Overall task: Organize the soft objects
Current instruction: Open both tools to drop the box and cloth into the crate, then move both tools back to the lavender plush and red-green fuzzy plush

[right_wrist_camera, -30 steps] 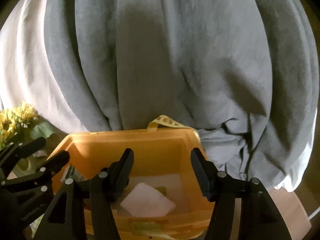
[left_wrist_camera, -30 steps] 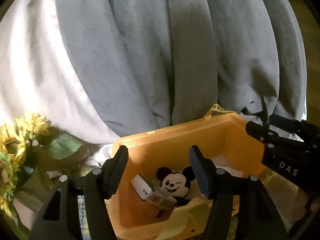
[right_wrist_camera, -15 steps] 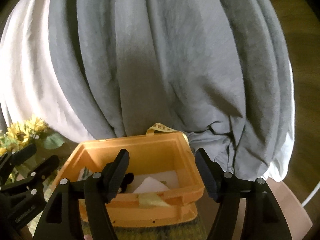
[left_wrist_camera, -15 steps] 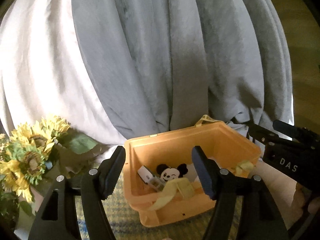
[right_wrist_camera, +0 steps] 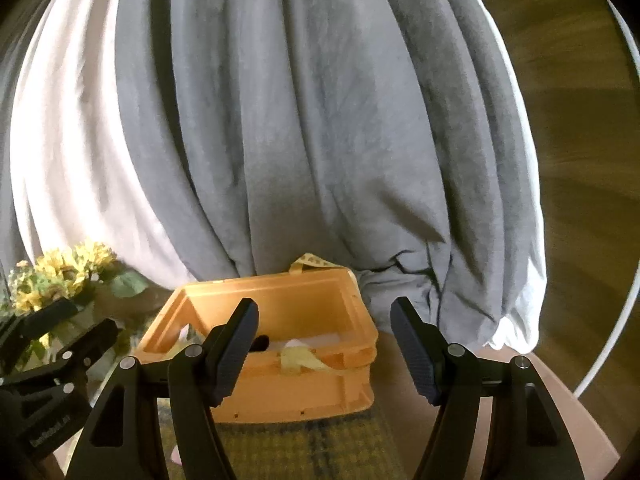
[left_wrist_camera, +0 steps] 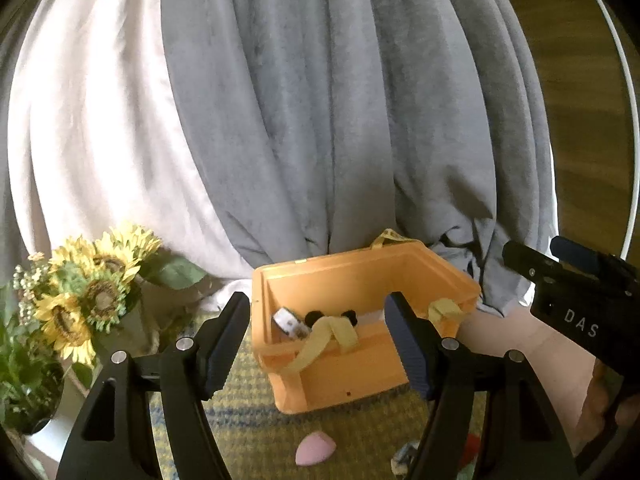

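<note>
An orange plastic bin (left_wrist_camera: pixel 340 380) stands on a yellow checked mat; it also shows in the right wrist view (right_wrist_camera: pixel 280 392). Inside lie a black-eared mouse plush (left_wrist_camera: pixel 316 316), a small white packet (left_wrist_camera: pixel 286 320) and a pale yellow cloth (left_wrist_camera: pixel 320 340) draped over the front rim, also seen from the right (right_wrist_camera: pixel 300 360). A pink teardrop sponge (left_wrist_camera: pixel 314 448) lies on the mat in front of the bin. My left gripper (left_wrist_camera: pixel 316 344) is open and empty, in front of the bin. My right gripper (right_wrist_camera: pixel 324 348) is open and empty, also short of the bin.
Grey and white curtains (left_wrist_camera: pixel 320 120) hang right behind the bin. A vase of sunflowers (left_wrist_camera: pixel 88 296) stands at the left. Small red and silvery items (left_wrist_camera: pixel 404 456) lie on the mat at the lower right. The round wooden table's edge (right_wrist_camera: pixel 560 400) curves at the right.
Both grippers have pulled back from over the bin, still open. The bin now looks smaller and farther, and the pink sponge and mat have come into view.
</note>
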Motion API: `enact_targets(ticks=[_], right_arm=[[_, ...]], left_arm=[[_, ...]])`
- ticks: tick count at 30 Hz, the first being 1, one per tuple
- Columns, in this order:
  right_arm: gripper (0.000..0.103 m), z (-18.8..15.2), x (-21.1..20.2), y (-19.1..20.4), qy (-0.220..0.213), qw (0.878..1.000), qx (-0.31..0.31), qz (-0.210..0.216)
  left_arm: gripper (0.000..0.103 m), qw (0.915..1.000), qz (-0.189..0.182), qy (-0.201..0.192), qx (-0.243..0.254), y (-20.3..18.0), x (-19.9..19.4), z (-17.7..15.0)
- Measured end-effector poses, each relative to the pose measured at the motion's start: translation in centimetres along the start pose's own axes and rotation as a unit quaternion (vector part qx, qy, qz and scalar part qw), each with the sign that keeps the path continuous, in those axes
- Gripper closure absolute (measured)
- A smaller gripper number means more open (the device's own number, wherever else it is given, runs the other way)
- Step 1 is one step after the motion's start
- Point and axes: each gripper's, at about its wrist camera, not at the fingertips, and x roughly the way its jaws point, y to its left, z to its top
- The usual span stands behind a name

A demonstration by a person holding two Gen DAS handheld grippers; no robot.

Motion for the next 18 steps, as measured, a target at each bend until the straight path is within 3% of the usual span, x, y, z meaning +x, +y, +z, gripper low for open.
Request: enact_targets(ticks=[18], right_arm=[[0.034, -4.1, -5.7, -0.9, 0.033, 0.999, -0.015, 0.022]], left_arm=[[0.034, 0.9992, -0.008, 0.035, 0.019, -2.9, -6.4, -4.5]])
